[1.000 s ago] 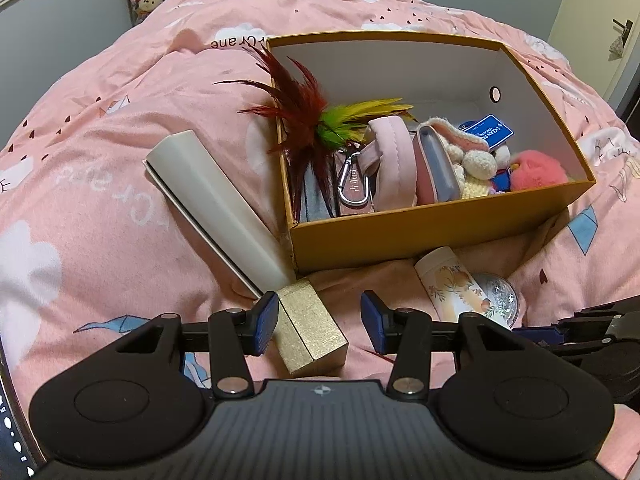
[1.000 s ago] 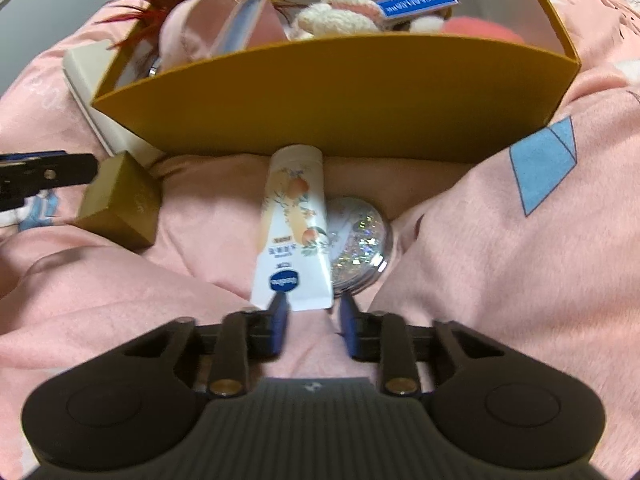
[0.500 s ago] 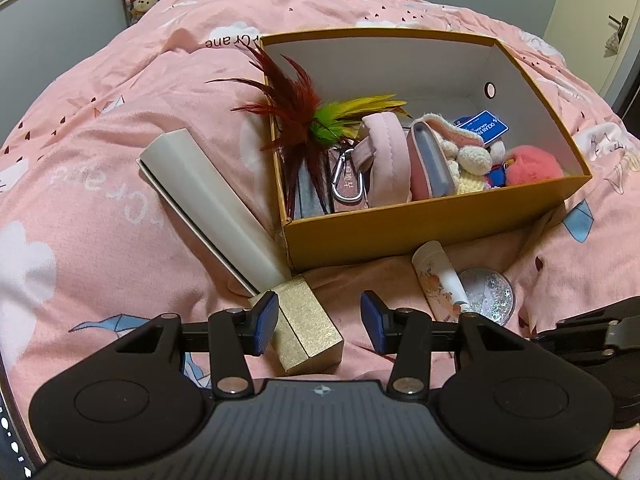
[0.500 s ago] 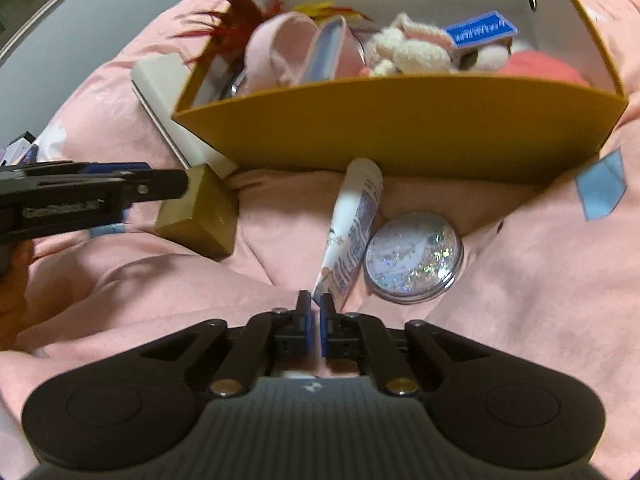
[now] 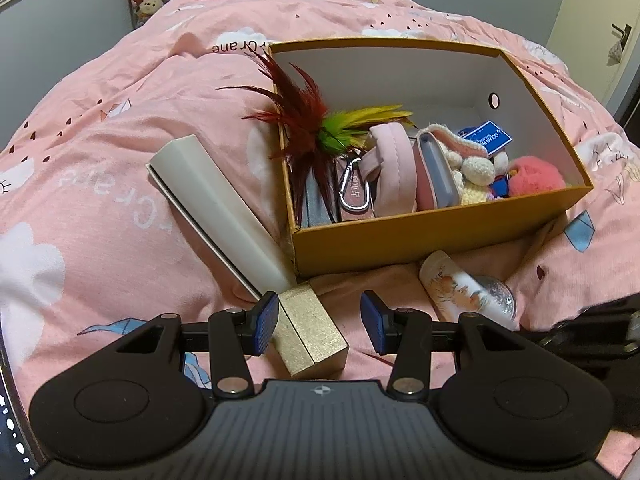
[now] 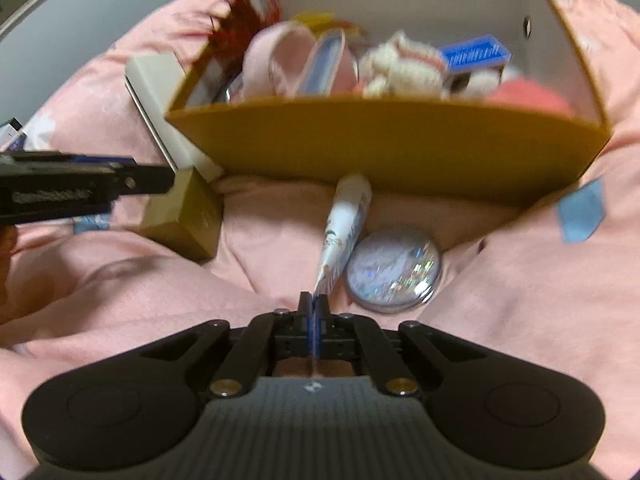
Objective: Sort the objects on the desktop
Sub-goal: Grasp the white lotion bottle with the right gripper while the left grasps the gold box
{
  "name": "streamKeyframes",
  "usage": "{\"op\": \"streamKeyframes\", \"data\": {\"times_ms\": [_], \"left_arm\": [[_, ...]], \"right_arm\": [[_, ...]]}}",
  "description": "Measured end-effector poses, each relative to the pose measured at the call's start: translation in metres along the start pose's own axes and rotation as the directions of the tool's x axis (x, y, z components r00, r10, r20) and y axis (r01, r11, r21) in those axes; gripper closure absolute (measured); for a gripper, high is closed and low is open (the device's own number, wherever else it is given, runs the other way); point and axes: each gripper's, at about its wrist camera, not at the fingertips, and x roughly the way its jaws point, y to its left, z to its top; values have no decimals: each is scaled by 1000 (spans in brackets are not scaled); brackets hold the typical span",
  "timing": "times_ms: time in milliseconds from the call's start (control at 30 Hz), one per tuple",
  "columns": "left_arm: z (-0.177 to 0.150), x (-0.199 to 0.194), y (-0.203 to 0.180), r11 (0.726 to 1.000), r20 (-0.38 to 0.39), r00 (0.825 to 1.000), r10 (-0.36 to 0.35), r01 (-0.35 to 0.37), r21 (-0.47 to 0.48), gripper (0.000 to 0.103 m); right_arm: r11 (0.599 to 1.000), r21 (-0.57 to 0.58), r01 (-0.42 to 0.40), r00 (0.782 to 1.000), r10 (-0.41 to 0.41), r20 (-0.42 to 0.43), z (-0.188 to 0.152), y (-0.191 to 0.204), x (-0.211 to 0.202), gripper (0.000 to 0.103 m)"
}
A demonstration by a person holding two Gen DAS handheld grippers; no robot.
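Observation:
A white cream tube (image 6: 344, 224) with a peach print lies in front of the orange box (image 6: 380, 140), its cap toward the box wall. My right gripper (image 6: 314, 304) is shut on the tube's flat crimped end, which is raised and turned on edge. In the left wrist view the tube (image 5: 456, 288) points toward the right gripper's dark body at the frame edge. My left gripper (image 5: 320, 320) is open over a gold box (image 5: 312, 330) that lies between its fingers, close to the left pad (image 5: 266, 320).
A round glitter compact (image 6: 394, 270) lies right beside the tube. A long white box (image 5: 216, 208) leans along the orange box's left side. The orange box (image 5: 420, 240) holds feathers, a pink case, plush toys and a blue card. Everything sits on a soft pink duvet.
The right gripper's jaws closed onto the tube's flat end and rose a little. The tube rolled onto its edge. The left gripper stayed put.

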Motion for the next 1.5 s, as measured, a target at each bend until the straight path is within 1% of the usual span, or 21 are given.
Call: {"op": "streamKeyframes", "data": {"times_ms": [100, 167, 300, 400, 467, 600, 733, 767, 800, 833, 867, 933, 1033, 1133, 1200, 1233, 1267, 1300, 1367, 1433, 1500], "left_arm": [[1, -1, 2, 1000, 4, 1000, -2, 2, -6, 50], [2, -2, 4, 1000, 6, 1000, -4, 4, -12, 50], [4, -1, 10, 999, 2, 1000, -5, 5, -45, 50], [5, 1, 17, 996, -11, 1000, 4, -5, -84, 47], [5, 3, 21, 994, -19, 1000, 7, -9, -104, 43], [5, 10, 23, 993, -54, 999, 4, -11, -121, 41], [4, 16, 22, 991, -77, 997, -5, -5, -132, 39], [4, 18, 22, 991, -80, 997, -10, -1, -136, 39], [4, 20, 21, 990, -83, 996, -12, 0, -138, 39], [4, 21, 21, 990, -86, 996, -12, -1, -139, 39], [4, 23, 20, 990, -90, 996, -10, -2, -138, 39], [4, 24, 19, 990, -97, 995, -9, -5, -138, 39], [4, 27, 19, 990, -105, 994, -11, -4, -139, 39], [3, 33, 19, 990, -119, 993, -11, -7, -144, 39], [2, 37, 20, 988, -132, 991, -13, -7, -153, 39], [2, 40, 21, 987, -139, 990, -14, -8, -159, 39], [2, 42, 22, 986, -146, 989, -14, -11, -165, 39], [1, 44, 23, 985, -151, 988, -14, -12, -170, 39], [1, 47, 24, 984, -161, 987, -18, -11, -179, 39], [0, 50, 25, 983, -166, 986, -24, -7, -184, 39], [-1, 51, 25, 982, -171, 985, -33, 1, -188, 43]], "right_arm": [[999, -30, 44, 994, -41, 100, 8, 2, -24, 103], [999, -22, 37, 988, -33, 152, 15, 0, -39, 103], [999, -26, 30, 977, -24, 210, 26, -4, -53, 103], [999, -18, 42, 980, -38, 196, 30, -8, -44, 103], [999, -5, 33, 985, -32, 172, 28, -10, -34, 103], [998, 17, 58, 989, -59, 133, 23, -16, -14, 103], [997, 64, 32, 992, -39, 116, 22, -25, -16, 94], [997, 78, 26, 993, -35, 114, 21, -29, -18, 86], [995, 96, 26, 993, -37, 113, 19, -34, -20, 81], [994, 108, 33, 993, -45, 113, 18, -37, -21, 72], [992, 117, 45, 992, -57, 110, 16, -40, -22, 69], [988, 140, 68, 993, -81, 85, 12, -47, -20, 66], [984, 170, 51, 997, -60, 51, 4, -54, -16, 65], [986, 165, 18, 999, -24, 35, 1, -51, -13, 65], [988, 153, -6, 1000, 3, 18, 0, -45, -10, 71], [989, 148, -23, 1000, 23, 6, -1, -42, -7, 78], [989, 142, -35, 999, 36, -3, -2, -39, -4, 82], [991, 128, -41, 999, 42, -10, -2, -34, -1, 83], [992, 112, -50, 999, 51, -6, -2, -28, 2, 87], [992, 105, -63, 998, 62, 11, 0, -24, 3, 88], [993, 103, -60, 998, 57, 23, 4, -23, 4, 91]]}}
